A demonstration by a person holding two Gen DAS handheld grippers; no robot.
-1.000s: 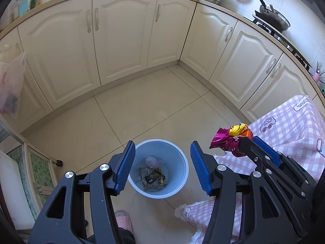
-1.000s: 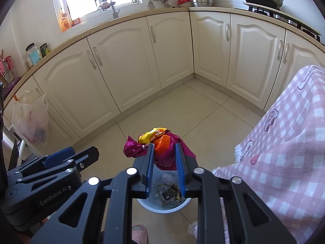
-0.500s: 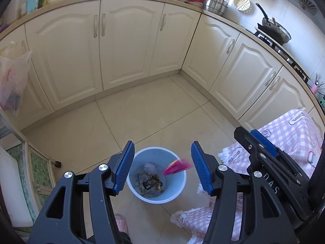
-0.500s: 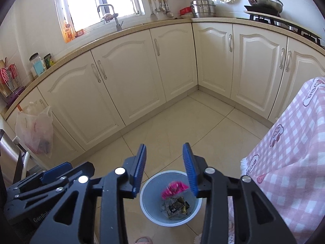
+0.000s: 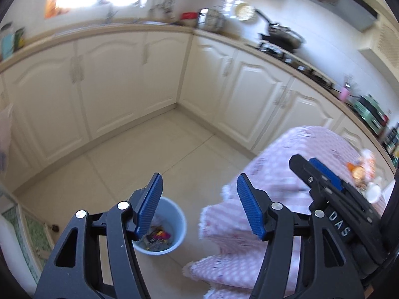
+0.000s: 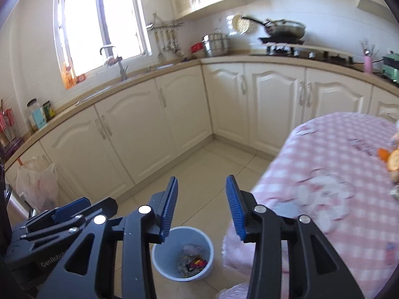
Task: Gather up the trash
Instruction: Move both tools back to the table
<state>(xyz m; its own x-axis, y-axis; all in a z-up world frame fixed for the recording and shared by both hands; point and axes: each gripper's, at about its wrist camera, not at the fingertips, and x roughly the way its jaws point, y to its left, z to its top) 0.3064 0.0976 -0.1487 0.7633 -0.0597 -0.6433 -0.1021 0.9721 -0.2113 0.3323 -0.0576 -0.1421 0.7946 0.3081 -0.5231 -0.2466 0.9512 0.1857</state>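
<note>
A light blue bin (image 5: 180,224) stands on the tiled floor beside the table, and a magenta wrapper (image 5: 161,235) lies inside it on other scraps. The right wrist view shows the same bin (image 6: 163,251) and wrapper (image 6: 197,264) below my fingers. My left gripper (image 5: 199,182) hangs above the bin, its jaws opening with nothing between them. My right gripper (image 6: 202,186) is also opening and empty. Orange scraps (image 6: 390,158) lie on the pink checked table (image 6: 324,164) at the far right.
Cream cabinets run along two walls, with a sink under the window and a wok (image 6: 284,28) on the stove. A plastic bag (image 6: 40,186) hangs at the left. The tablecloth's edge (image 5: 224,214) droops close to the bin. A green mat (image 5: 23,226) lies at lower left.
The right gripper let go of the magenta and orange wrapper, which dropped into the bin. Both grippers rose and tilted up, bringing the tabletop into view. The right jaws widened.
</note>
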